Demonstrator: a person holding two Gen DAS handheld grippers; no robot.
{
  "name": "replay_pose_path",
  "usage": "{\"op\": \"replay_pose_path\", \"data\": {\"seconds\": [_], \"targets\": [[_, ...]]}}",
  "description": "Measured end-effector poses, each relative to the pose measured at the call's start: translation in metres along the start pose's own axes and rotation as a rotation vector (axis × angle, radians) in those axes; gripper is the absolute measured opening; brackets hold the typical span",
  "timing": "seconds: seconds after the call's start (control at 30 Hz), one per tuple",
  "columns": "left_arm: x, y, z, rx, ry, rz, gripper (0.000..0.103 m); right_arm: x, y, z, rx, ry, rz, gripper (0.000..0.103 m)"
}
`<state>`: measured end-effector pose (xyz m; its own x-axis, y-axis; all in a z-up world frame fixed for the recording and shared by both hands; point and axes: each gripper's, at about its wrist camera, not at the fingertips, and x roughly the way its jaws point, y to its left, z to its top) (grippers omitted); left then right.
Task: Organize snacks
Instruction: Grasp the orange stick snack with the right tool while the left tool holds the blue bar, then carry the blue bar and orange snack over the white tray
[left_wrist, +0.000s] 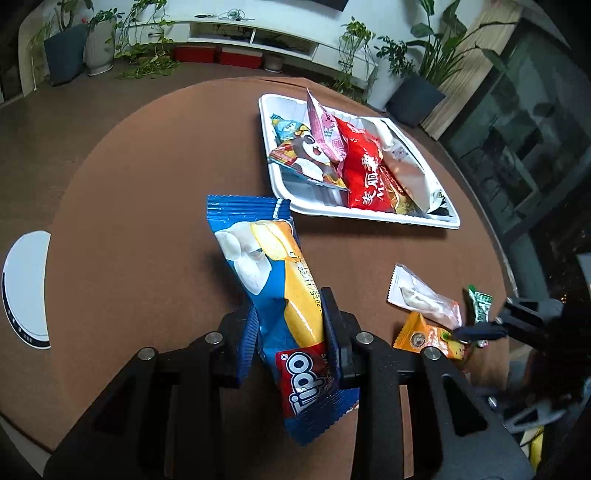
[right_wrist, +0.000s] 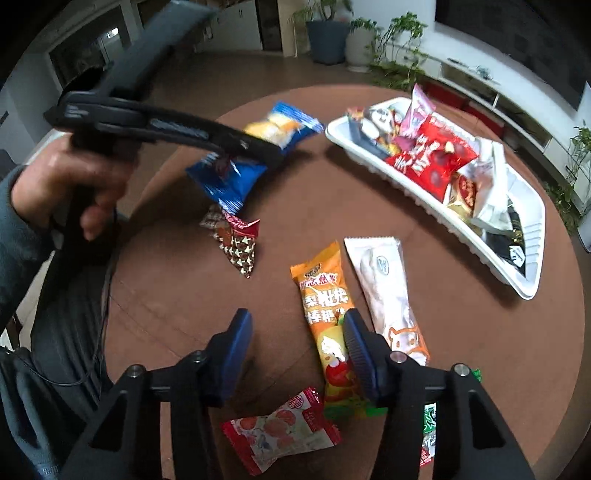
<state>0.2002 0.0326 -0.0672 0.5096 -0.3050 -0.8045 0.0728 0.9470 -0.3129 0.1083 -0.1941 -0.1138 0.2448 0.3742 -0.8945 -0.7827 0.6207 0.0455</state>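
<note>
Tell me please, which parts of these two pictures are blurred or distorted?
Left wrist view: sharp on the blue snack pack in the left gripper; table edge bends. Right wrist view: the hand and blue pack are motion-blurred; the tray curves.

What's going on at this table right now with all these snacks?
A person is sorting snacks into a white tray. The left tool is shut on a blue Tipo packet, lifted off the round brown table. The right tool hangs open over the orange packet, one of several packets lying loose.
</note>
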Motion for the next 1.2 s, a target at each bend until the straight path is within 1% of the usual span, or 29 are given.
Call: {"op": "replay_pose_path", "data": {"seconds": [0.13,0.2,0.27,0.4,0.5,0.57,0.6,0.63,0.67,0.7,0.8,0.9,1.03,1.2], "targets": [[-0.005,0.006,-0.007,-0.016,-0.009,-0.009,0.029,0.007,-0.005,0.005,0.003,0.039,-0.016,0.055],[-0.006,0.011,-0.009,-0.024,-0.010,-0.015,0.030,0.016,-0.008,0.005,0.001,0.084,-0.024,0.055],[-0.007,0.013,-0.011,-0.028,-0.010,-0.024,0.029,0.026,-0.010,0.004,-0.006,0.125,-0.054,0.055],[-0.013,0.010,-0.016,-0.025,-0.022,-0.043,0.029,0.029,-0.014,0.005,0.006,0.130,-0.047,0.054],[-0.017,0.008,-0.019,-0.023,-0.027,-0.051,0.029,0.029,-0.015,0.006,0.014,0.133,-0.044,0.048],[-0.019,0.005,-0.023,-0.024,-0.027,-0.058,0.029,0.028,-0.021,0.009,0.043,0.136,-0.036,0.039],[-0.020,0.004,-0.025,-0.024,-0.028,-0.063,0.029,0.028,-0.024,0.010,0.059,0.135,-0.029,0.029],[-0.021,0.002,-0.027,-0.021,-0.029,-0.067,0.029,0.027,-0.028,0.010,0.073,0.135,-0.028,0.025],[-0.023,0.000,-0.028,-0.018,-0.030,-0.070,0.029,0.027,-0.029,0.010,0.086,0.133,-0.030,0.024],[-0.024,-0.002,-0.030,-0.014,-0.031,-0.073,0.029,0.026,-0.031,0.010,0.093,0.132,-0.036,0.019],[-0.027,-0.007,-0.034,-0.006,-0.033,-0.077,0.029,0.026,-0.032,0.010,0.113,0.126,-0.041,0.016],[-0.030,-0.011,-0.037,-0.004,-0.035,-0.086,0.029,0.023,-0.027,0.010,0.136,0.095,-0.029,0.015],[-0.037,-0.015,-0.038,-0.001,-0.045,-0.098,0.029,0.002,-0.026,0.009,0.220,-0.004,0.016,0.015],[-0.047,-0.026,-0.036,0.013,-0.063,-0.124,0.029,-0.035,-0.033,0.004,0.349,-0.163,0.124,0.015]]}}
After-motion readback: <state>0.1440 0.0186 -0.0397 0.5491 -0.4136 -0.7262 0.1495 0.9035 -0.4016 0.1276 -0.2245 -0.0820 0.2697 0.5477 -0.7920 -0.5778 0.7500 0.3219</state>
